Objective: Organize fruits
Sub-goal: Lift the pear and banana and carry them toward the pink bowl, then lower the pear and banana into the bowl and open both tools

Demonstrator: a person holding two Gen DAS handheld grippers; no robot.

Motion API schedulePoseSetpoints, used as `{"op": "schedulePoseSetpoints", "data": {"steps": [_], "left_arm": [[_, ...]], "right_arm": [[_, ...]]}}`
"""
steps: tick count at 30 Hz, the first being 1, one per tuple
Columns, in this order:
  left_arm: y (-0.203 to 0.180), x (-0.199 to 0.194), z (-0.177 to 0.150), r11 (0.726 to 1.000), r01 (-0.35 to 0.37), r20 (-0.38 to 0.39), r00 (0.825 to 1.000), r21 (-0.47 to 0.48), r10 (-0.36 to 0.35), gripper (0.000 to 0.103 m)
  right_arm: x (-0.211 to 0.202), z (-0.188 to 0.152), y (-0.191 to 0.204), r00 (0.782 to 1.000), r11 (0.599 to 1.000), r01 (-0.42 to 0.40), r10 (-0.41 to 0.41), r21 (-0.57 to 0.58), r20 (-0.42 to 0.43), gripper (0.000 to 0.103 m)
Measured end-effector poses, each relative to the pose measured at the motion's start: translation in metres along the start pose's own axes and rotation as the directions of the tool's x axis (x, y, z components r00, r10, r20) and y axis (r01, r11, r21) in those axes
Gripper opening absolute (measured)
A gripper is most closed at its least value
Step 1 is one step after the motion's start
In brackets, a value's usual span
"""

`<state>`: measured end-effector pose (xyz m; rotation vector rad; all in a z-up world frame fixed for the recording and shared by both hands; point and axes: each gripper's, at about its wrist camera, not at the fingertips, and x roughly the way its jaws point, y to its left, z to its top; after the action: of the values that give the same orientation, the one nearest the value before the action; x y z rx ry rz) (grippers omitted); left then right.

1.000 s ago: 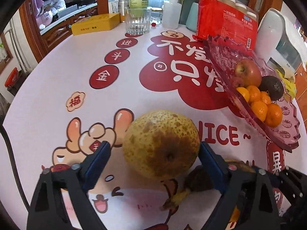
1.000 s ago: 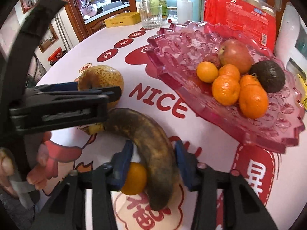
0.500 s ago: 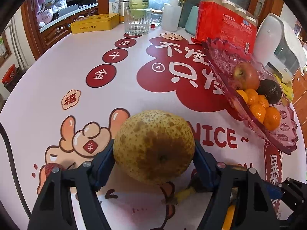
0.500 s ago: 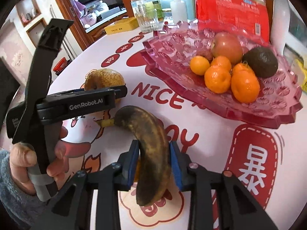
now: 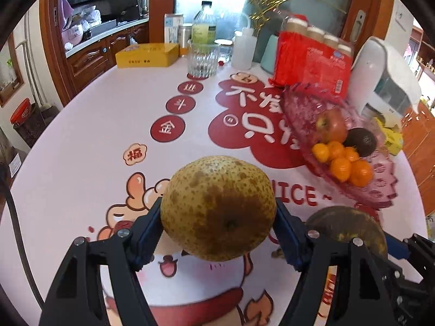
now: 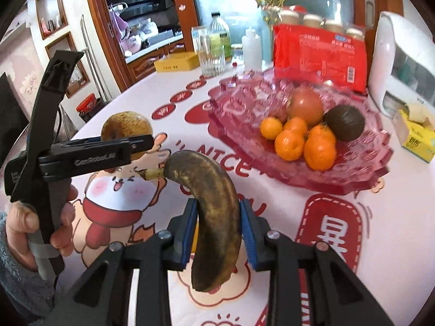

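left view: looks forward and down along the left gripper (image 5: 217, 233), close over the table (image 5: 81, 141), pear (image 5: 217, 209) filling the centre
right view: same tilt, close behind the banana (image 6: 214, 217)
shared: dish (image 5: 380, 190) at 2 o'clock in both, banana, pear, glass (image 5: 202, 58) at 12

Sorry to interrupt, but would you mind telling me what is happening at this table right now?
A person is sorting fruit with a handheld gripper in each hand. The left gripper is clamped on a speckled brown pear, and the right gripper is shut on a very overripe banana; both fruits appear to be held clear of the tablecloth. The pink glass dish beside them already holds an apple, an avocado and several tangerines, so these two probably go there next.
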<state>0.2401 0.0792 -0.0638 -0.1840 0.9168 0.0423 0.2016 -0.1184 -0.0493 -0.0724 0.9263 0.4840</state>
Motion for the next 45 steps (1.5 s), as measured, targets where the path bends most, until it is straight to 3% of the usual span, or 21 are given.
{"op": "schedulePoseSetpoints", "data": {"steps": [13, 21, 26, 30, 39, 45], "left_arm": [[-0.036, -0.106, 0.032, 0.989, 0.089, 0.076, 0.992, 0.115, -0.098, 0.074], [-0.081, -0.126, 0.065, 0.970, 0.086, 0.088, 0.990, 0.226, -0.108, 0.074], [-0.113, -0.105, 0.088, 0.955, 0.083, 0.084, 0.990, 0.284, -0.111, 0.074], [-0.133, -0.063, 0.100, 0.954, 0.089, 0.059, 0.992, 0.287, -0.111, 0.074], [-0.154, 0.045, 0.086, 0.961, 0.130, -0.072, 0.991, 0.244, -0.116, 0.074], [-0.163, 0.073, 0.075, 0.957, 0.128, -0.097, 0.990, 0.261, -0.106, 0.074]], "right_arm": [[-0.107, 0.037, -0.010, 0.981, 0.993, 0.112, -0.118, 0.046, 0.156, 0.032], [-0.150, 0.089, -0.040, 0.953, 0.978, 0.178, -0.199, 0.111, 0.228, 0.032], [-0.139, 0.124, -0.077, 0.937, 0.954, 0.230, -0.271, 0.194, 0.223, 0.032], [-0.107, 0.137, -0.109, 0.929, 0.927, 0.268, -0.320, 0.261, 0.184, 0.032], [-0.007, 0.117, -0.179, 0.936, 0.845, 0.320, -0.352, 0.429, -0.004, 0.032], [0.026, 0.100, -0.193, 0.928, 0.809, 0.352, -0.368, 0.472, -0.062, 0.032]]}}
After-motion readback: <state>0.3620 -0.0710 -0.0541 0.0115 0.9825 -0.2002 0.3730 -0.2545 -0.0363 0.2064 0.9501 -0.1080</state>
